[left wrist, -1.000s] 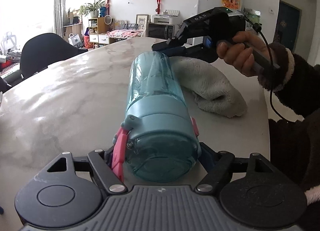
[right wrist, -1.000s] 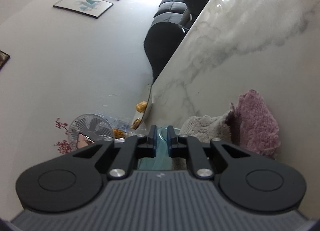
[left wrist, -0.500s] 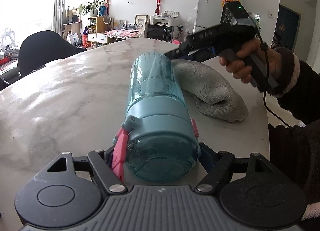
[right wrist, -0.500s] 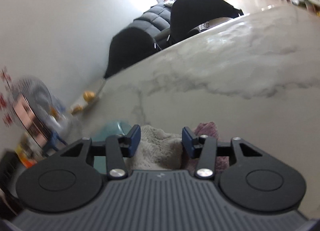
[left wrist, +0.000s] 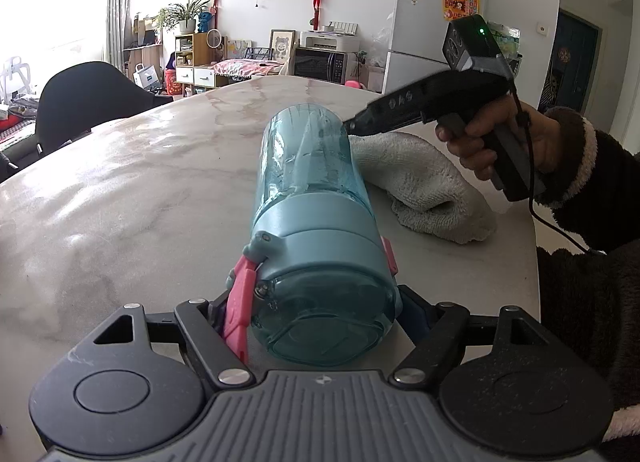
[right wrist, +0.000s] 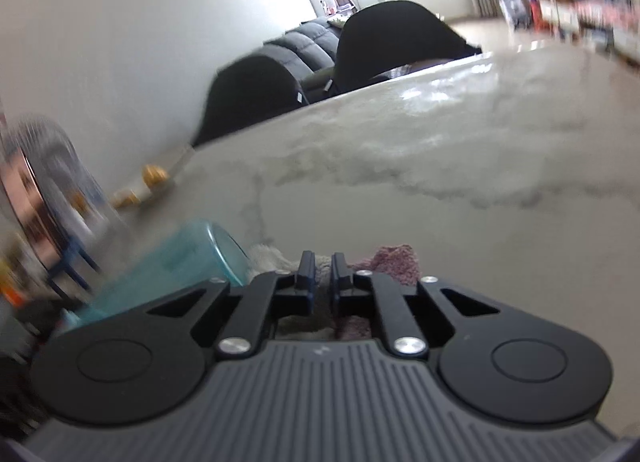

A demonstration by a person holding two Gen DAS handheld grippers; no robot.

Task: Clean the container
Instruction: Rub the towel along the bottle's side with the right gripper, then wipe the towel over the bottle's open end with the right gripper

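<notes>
Right tongs (right wrist: pixel 322 274) newly rolled level; bottle (left wrist: pixel 316 198) lengthwise, base away.

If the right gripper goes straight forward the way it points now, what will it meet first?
Probably the fluffy white towel: the right gripper is shut on a fold of it, with the marble table beyond.

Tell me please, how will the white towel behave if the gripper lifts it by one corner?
The white towel is probably floppy: it lies slumped in soft folds beside the bottle, so it should drape and hang. Its thick pile suggests easy gripping, hardly slippery. The right hand-held gripper looks closed on its cloth.
</notes>
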